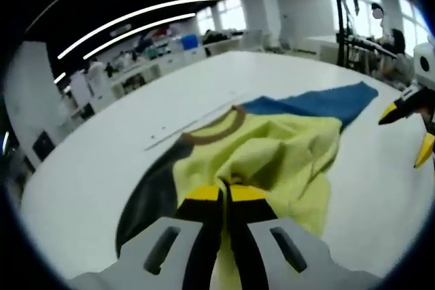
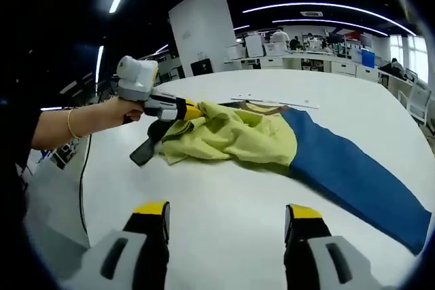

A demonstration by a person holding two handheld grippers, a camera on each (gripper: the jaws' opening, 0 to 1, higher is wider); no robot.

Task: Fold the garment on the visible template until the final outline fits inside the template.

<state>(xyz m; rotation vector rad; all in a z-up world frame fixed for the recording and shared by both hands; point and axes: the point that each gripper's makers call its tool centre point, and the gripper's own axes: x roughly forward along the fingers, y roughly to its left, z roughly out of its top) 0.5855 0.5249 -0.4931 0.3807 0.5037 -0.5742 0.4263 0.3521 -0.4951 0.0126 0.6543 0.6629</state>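
Your white table [image 2: 224,188] carries everything. The garment [image 2: 272,140] lies bunched across its middle: a yellow-green body crumpled in a heap, a blue part trailing flat toward the right gripper view's lower right, a dark sleeve poking out at the other end, and a brown collar on the far side. A thin pale strip [image 2: 275,103] lies just beyond the collar; whether it belongs to the template I cannot tell.

The cloth looks light, limp and prone to dragging in folds, so take it by an edge or corner, not the heap.

Your left gripper [image 1: 224,191] is clenched on a pinch of yellow fabric. Your right gripper [image 2: 228,219] hangs released above bare table, near the blue part.
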